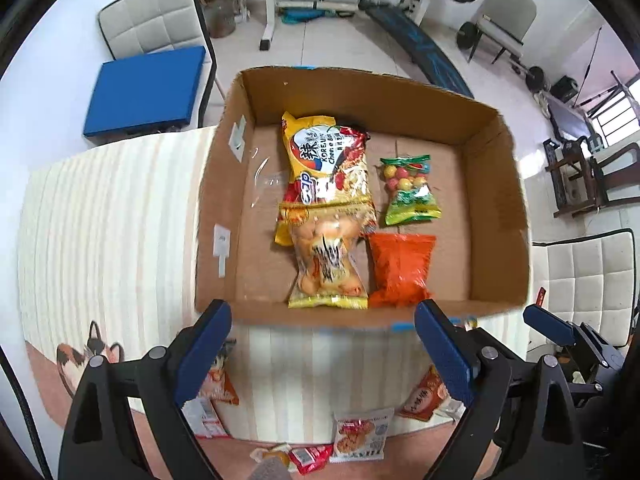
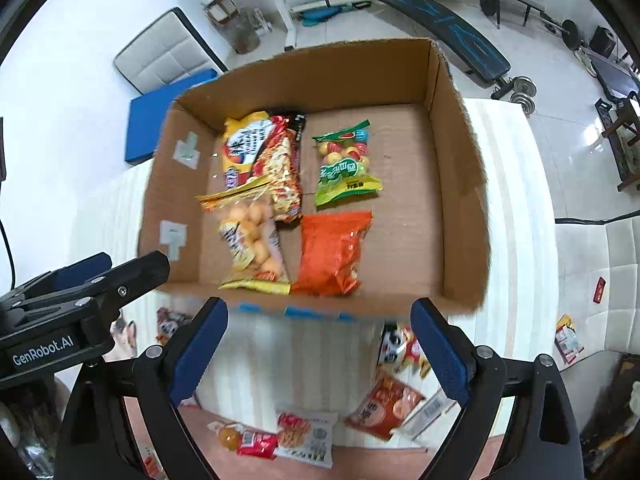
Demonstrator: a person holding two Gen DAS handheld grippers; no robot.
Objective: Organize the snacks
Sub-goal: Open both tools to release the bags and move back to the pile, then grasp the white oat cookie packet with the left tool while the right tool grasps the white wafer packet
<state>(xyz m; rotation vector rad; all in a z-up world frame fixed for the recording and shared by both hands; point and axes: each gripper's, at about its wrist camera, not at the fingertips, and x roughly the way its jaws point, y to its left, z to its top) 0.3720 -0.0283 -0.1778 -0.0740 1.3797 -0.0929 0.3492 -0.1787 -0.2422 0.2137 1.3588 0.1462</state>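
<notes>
An open cardboard box (image 1: 496,208) (image 2: 460,200) stands on a striped table. In it lie a yellow Korean cheese-ball bag (image 1: 324,160) (image 2: 256,148), a clear bag of round puffs (image 1: 326,264) (image 2: 252,248), a green candy bag (image 1: 408,188) (image 2: 346,164) and an orange packet (image 1: 400,268) (image 2: 332,252). My left gripper (image 1: 324,356) is open and empty above the table's near side. My right gripper (image 2: 320,356) is open and empty too. Loose snack packets (image 1: 360,436) (image 2: 308,436) lie below, near the table's front edge.
An orange-red packet (image 2: 384,408) and a small red one (image 2: 256,444) lie among the loose snacks. White chairs (image 1: 156,24), a blue pad (image 1: 144,88) and gym gear (image 1: 416,44) stand beyond the table. The left gripper's body (image 2: 80,300) shows at the right wrist view's left.
</notes>
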